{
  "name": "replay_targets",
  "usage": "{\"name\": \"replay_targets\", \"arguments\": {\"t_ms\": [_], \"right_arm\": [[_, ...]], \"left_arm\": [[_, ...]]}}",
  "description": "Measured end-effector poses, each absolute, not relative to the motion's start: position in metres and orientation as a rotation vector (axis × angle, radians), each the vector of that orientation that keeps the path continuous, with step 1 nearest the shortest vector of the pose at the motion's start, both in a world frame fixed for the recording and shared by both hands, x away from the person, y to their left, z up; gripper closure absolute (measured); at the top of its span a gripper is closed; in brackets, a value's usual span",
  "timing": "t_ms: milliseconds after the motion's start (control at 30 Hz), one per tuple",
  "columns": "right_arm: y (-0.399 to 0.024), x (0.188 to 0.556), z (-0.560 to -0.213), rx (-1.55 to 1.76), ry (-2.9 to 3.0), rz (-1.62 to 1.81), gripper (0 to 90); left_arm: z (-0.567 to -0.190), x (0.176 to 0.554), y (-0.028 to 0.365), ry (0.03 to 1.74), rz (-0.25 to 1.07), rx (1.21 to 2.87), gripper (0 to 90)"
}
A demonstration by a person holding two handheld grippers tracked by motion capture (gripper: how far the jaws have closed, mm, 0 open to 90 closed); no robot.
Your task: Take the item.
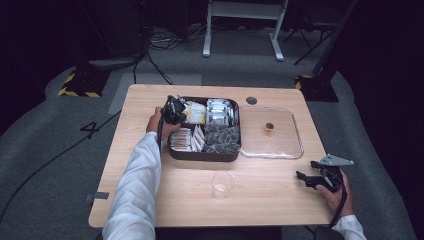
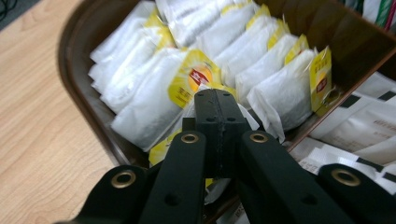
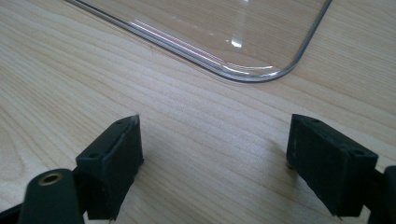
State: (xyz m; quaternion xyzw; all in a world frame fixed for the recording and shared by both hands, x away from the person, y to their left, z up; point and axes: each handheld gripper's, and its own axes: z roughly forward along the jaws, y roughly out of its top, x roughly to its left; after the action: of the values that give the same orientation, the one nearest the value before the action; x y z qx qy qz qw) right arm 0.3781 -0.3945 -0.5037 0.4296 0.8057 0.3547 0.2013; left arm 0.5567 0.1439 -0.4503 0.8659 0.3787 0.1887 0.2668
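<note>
A dark brown compartment tray (image 1: pixel 202 156) holds several kinds of packets. My left gripper (image 1: pixel 176 107) reaches into its far-left compartment, which is packed with white tea bags with yellow tags (image 1: pixel 196 112). In the left gripper view the jaws (image 2: pixel 217 95) are pressed together among the tea bags (image 2: pixel 154 93), with the paper of one bag showing on both sides of the tips. My right gripper (image 1: pixel 304 178) rests open on the table at the near right. In the right gripper view, bare wood lies between its spread jaws (image 3: pixel 212 140).
A clear plastic lid (image 1: pixel 300 150) with a small knob lies right of the tray; its corner (image 3: pixel 243 74) is just ahead of the right gripper. A clear plastic cup (image 1: pixel 221 184) stands in front of the tray. The tray wall (image 2: pixel 79 70) is close to the left jaws.
</note>
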Motion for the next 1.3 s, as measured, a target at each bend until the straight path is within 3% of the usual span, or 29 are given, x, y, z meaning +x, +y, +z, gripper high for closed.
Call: {"name": "replay_targets", "arguments": {"t_ms": [1300], "right_arm": [[-0.395,0.378,-0.504,1.202,2.252,0.991,18.6]], "left_arm": [[-0.386,0.523,0.160,0.864,0.550,2.152,90.0]]}}
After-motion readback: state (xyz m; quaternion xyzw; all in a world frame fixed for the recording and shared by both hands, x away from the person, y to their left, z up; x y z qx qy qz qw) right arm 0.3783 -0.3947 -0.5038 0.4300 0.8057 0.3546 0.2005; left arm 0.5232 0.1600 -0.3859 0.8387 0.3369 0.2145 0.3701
